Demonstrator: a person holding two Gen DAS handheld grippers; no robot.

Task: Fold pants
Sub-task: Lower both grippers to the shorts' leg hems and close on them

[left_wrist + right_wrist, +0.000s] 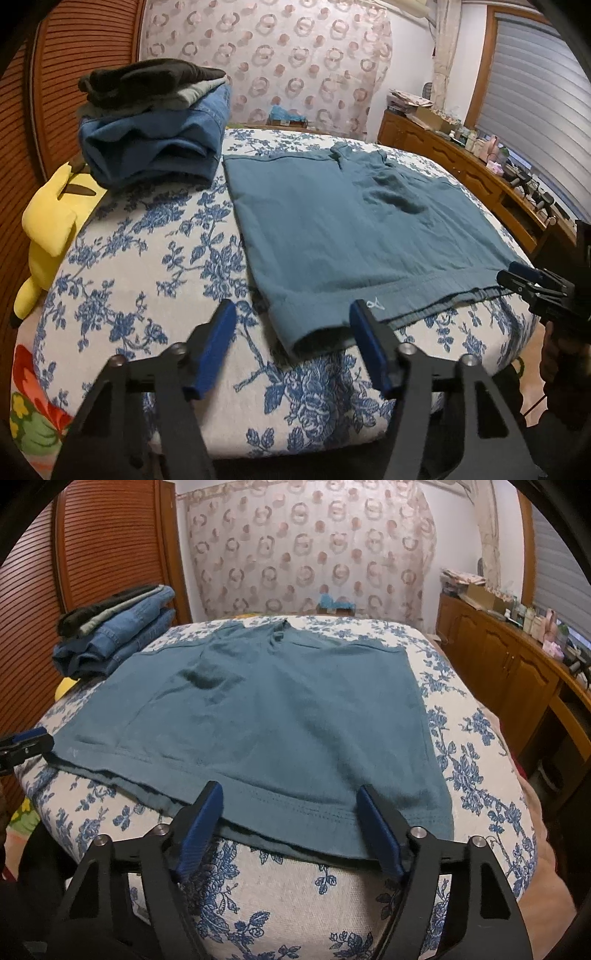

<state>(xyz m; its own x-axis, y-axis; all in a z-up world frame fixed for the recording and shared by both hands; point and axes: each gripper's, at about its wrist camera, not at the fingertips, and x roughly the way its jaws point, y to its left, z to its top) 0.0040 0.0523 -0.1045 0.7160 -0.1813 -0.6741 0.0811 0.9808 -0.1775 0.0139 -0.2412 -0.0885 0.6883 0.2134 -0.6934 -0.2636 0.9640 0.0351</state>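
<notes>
Teal pants (pixel 351 229) lie flat on the floral bedspread, waistband toward me; they also show in the right wrist view (pixel 280 716). My left gripper (pixel 291 314) is open, its jaws wide apart over the near left corner of the waistband. My right gripper (pixel 290 797) is open, its jaws straddling the near right part of the waistband, just above the cloth. The right gripper also shows at the right edge of the left wrist view (pixel 532 280). The left gripper's tip shows at the left edge of the right wrist view (pixel 26 742).
A stack of folded jeans and dark clothes (pixel 155 122) sits at the bed's far left. A yellow plush toy (pixel 51 225) lies by the left edge. A wooden cabinet (pixel 509 664) with clutter runs along the right. A slatted wooden door (pixel 92 546) stands at left.
</notes>
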